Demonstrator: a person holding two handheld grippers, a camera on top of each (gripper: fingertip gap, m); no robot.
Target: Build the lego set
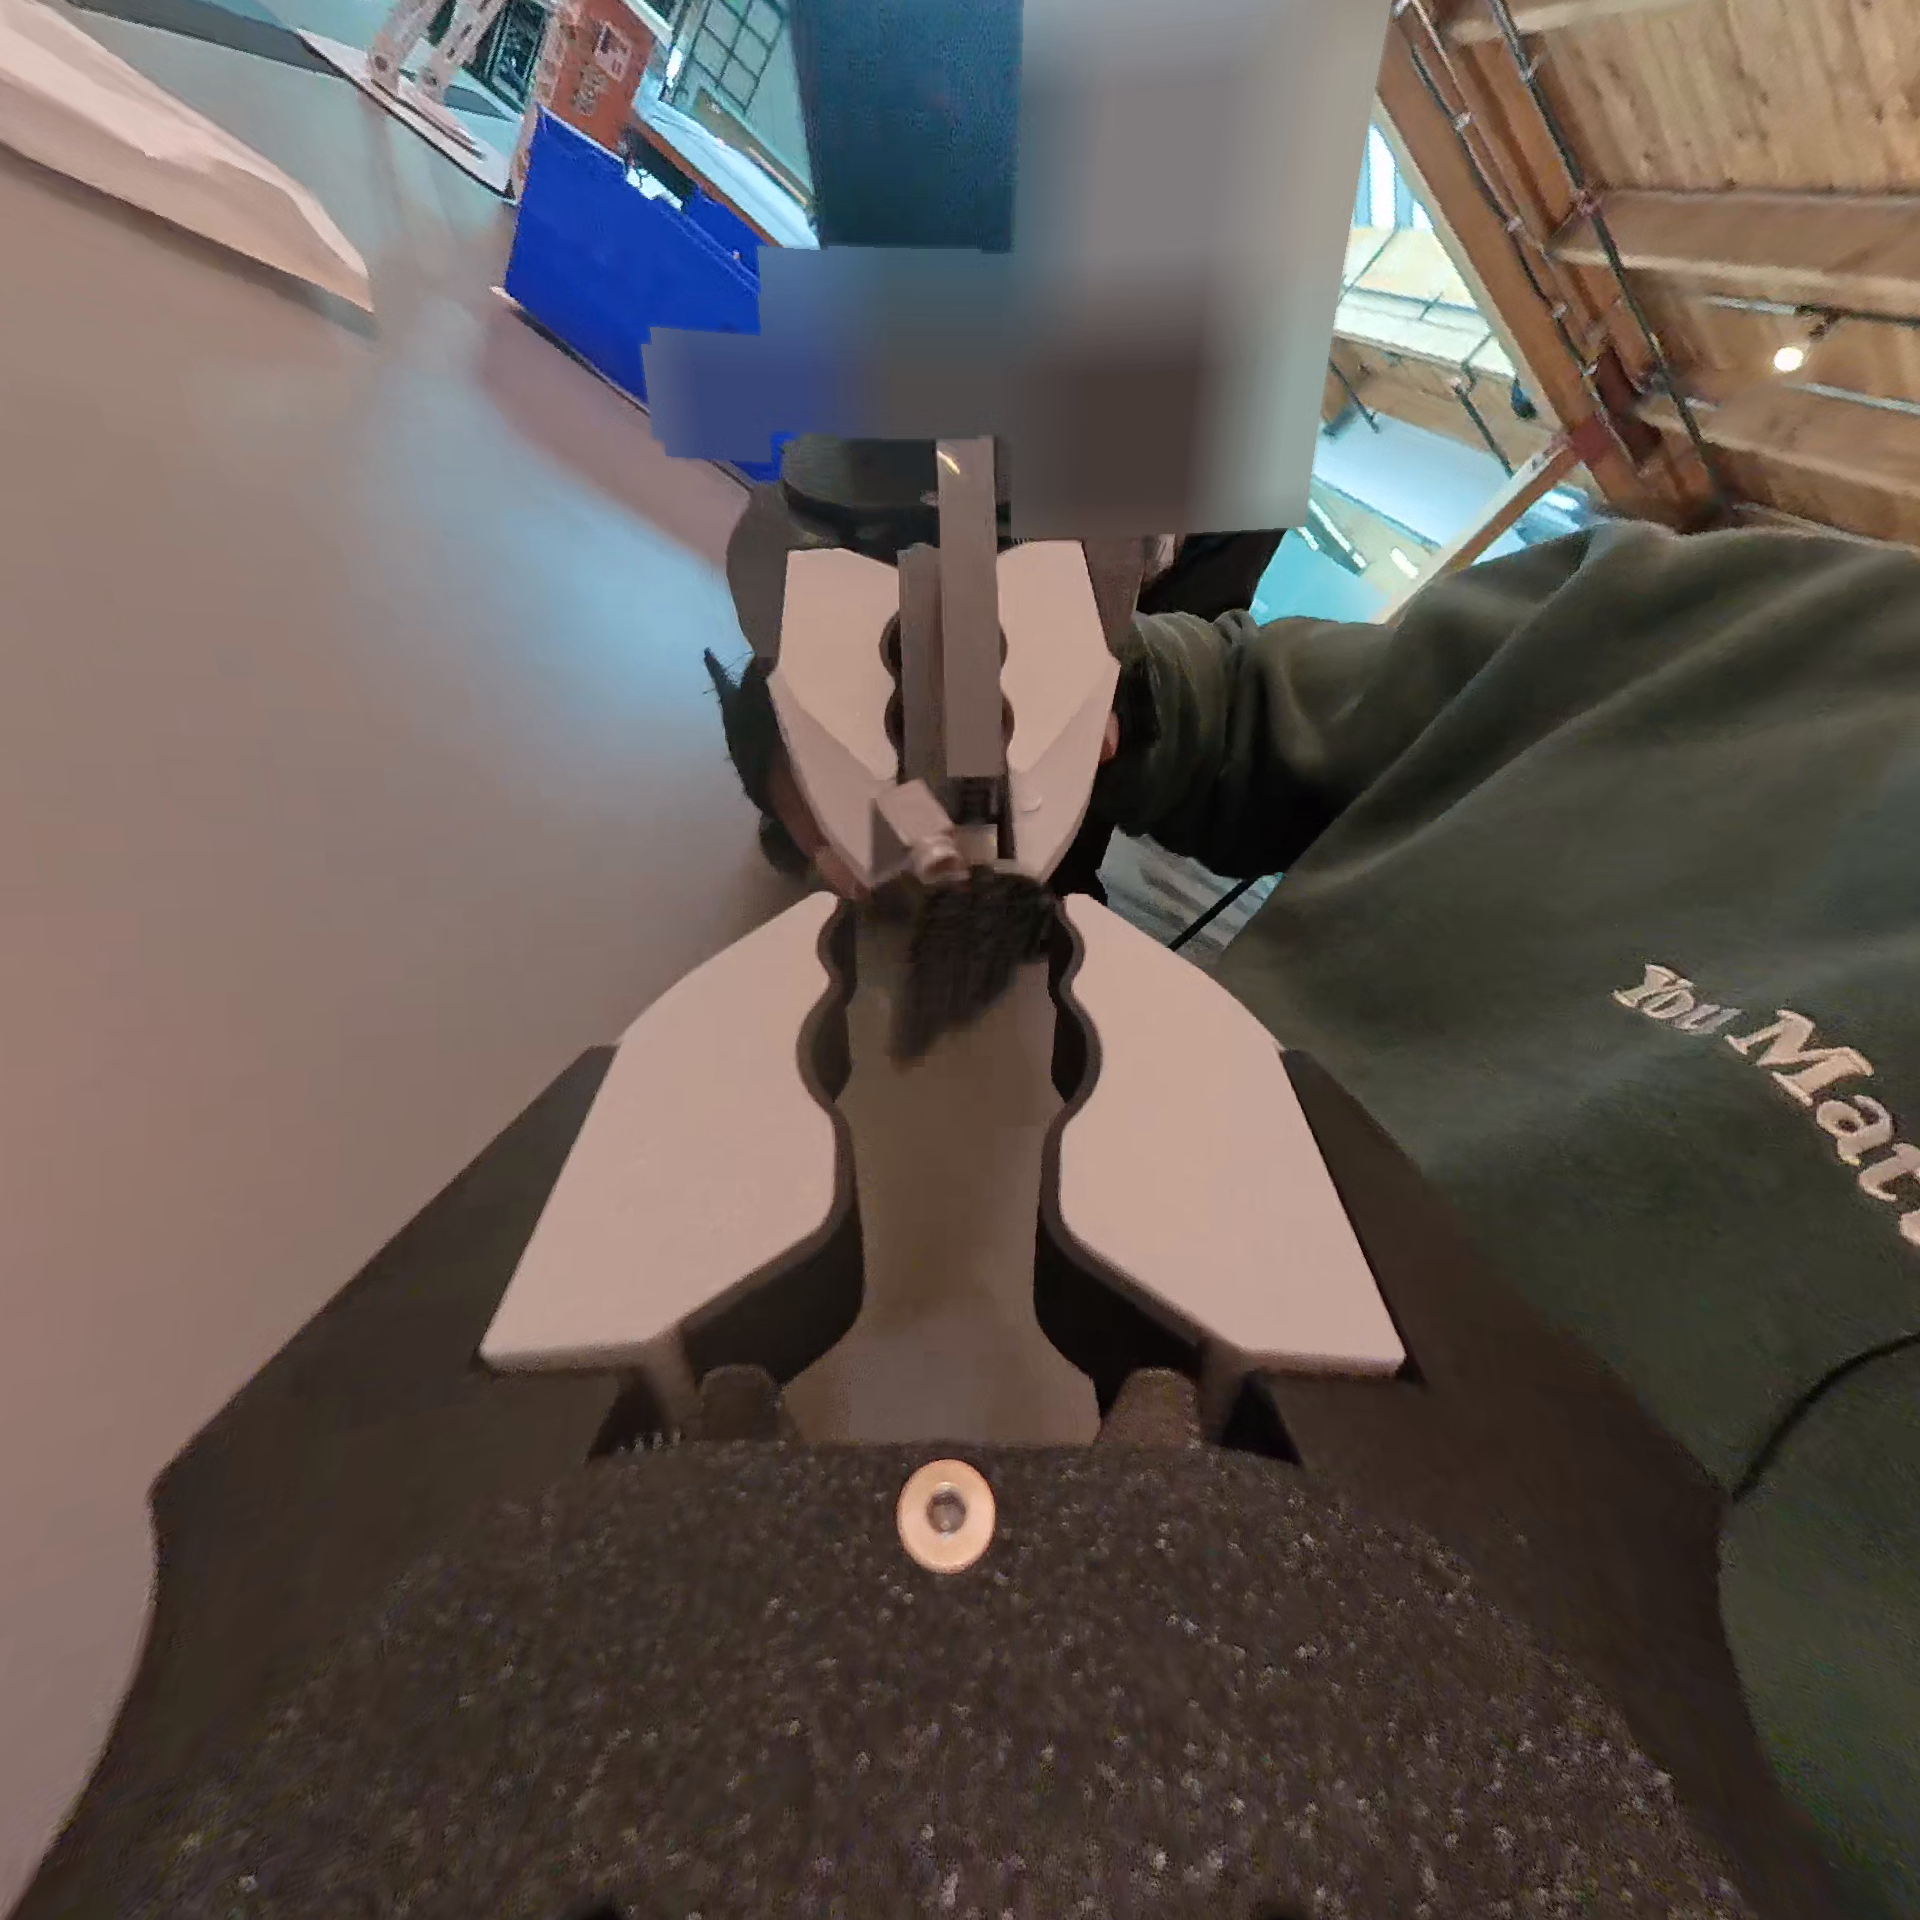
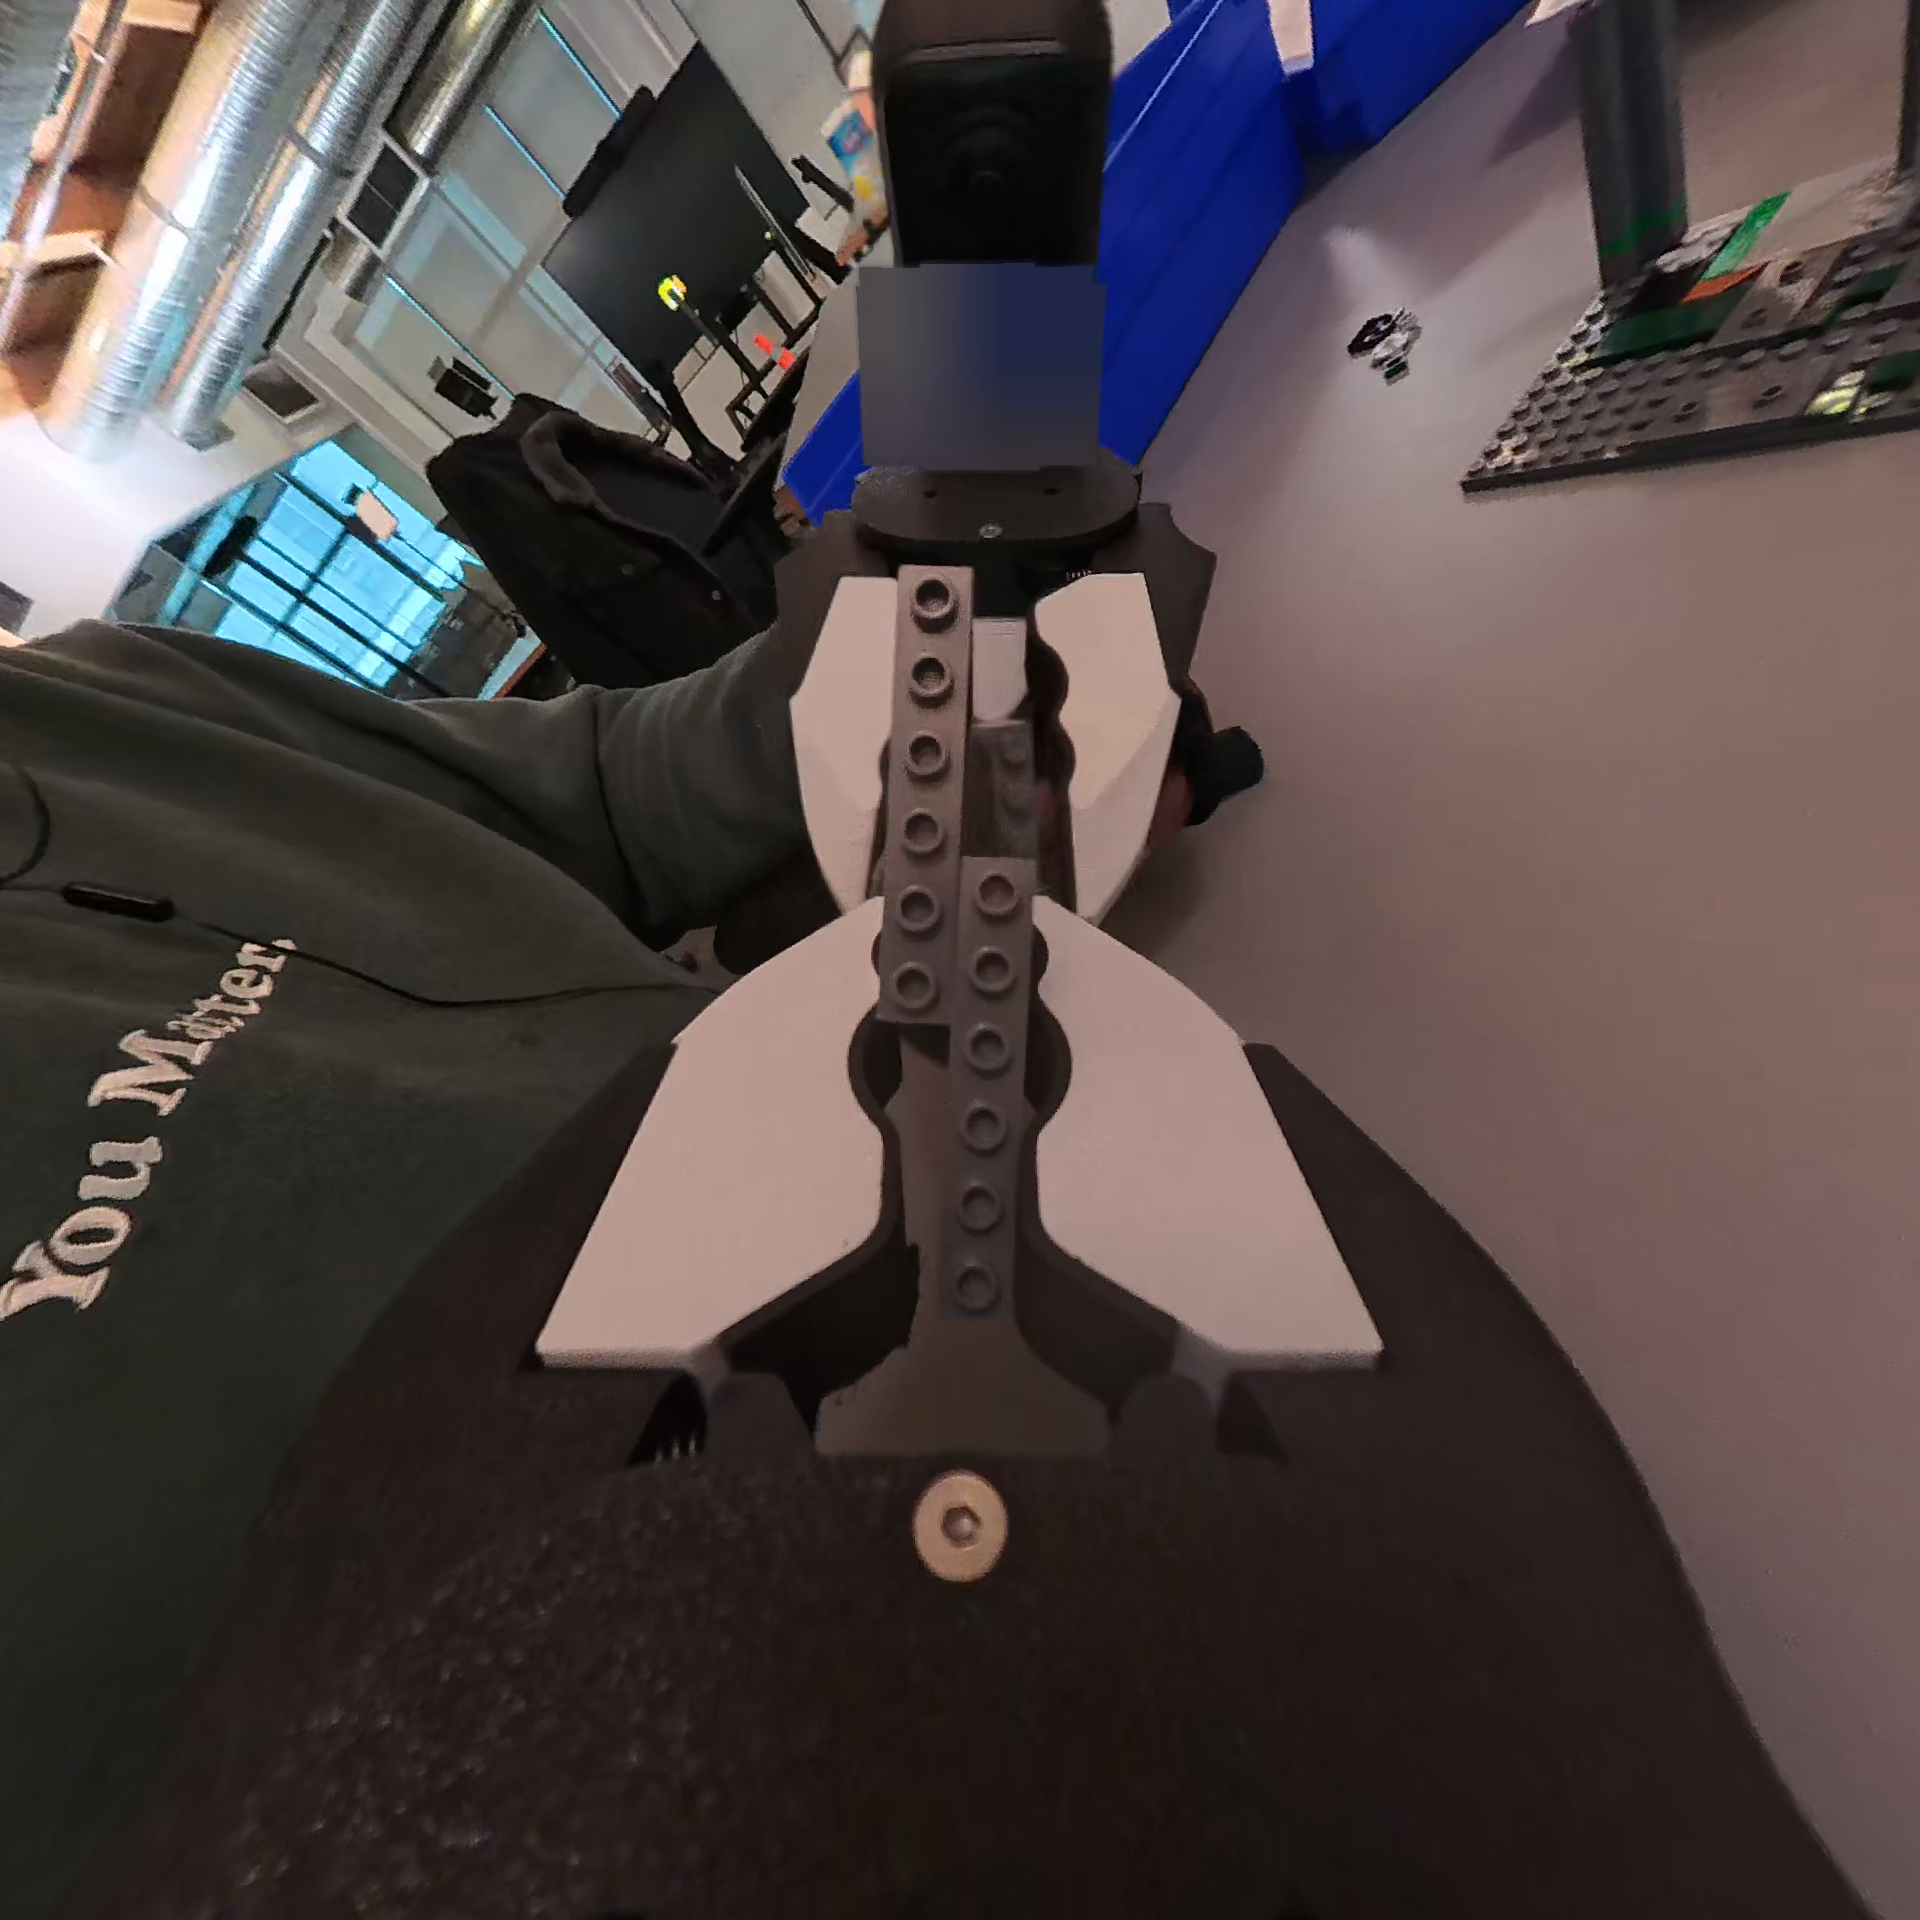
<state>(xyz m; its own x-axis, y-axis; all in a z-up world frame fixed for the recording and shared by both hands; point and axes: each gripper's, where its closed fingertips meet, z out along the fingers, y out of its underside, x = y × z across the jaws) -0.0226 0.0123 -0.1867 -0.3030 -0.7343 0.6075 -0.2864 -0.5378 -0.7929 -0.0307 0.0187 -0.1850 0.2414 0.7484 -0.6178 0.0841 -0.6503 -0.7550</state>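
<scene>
The two grippers meet tip to tip above the grey table (image 1: 312,727). My right gripper (image 2: 956,935) is shut on two long grey studded plates (image 2: 982,1122) joined side by side with an offset; the farther plate (image 2: 925,727) reaches between the left gripper's fingers. My left gripper (image 1: 945,925) holds a small dark ribbed piece (image 1: 966,956) at its tips, pressed against the end of the plates (image 1: 951,644). A small grey studded piece (image 1: 914,831) sits at that joint. In the right wrist view the dark piece (image 2: 1003,790) lies beside the plate inside the left gripper (image 2: 977,894).
A dark studded baseplate (image 2: 1621,416) with a partial build stands on the table at the right. Small loose pieces (image 2: 1382,338) lie near it. Blue bins (image 2: 1195,208) stand behind, also seen in the left wrist view (image 1: 613,249). A person's green sleeve (image 1: 1558,935) is close by. Less than 4 cm separates the two grippers' tips. The dark studded baseplate (image 2: 1621,416) is about equally far from each gripper, around 25 centimetres.
</scene>
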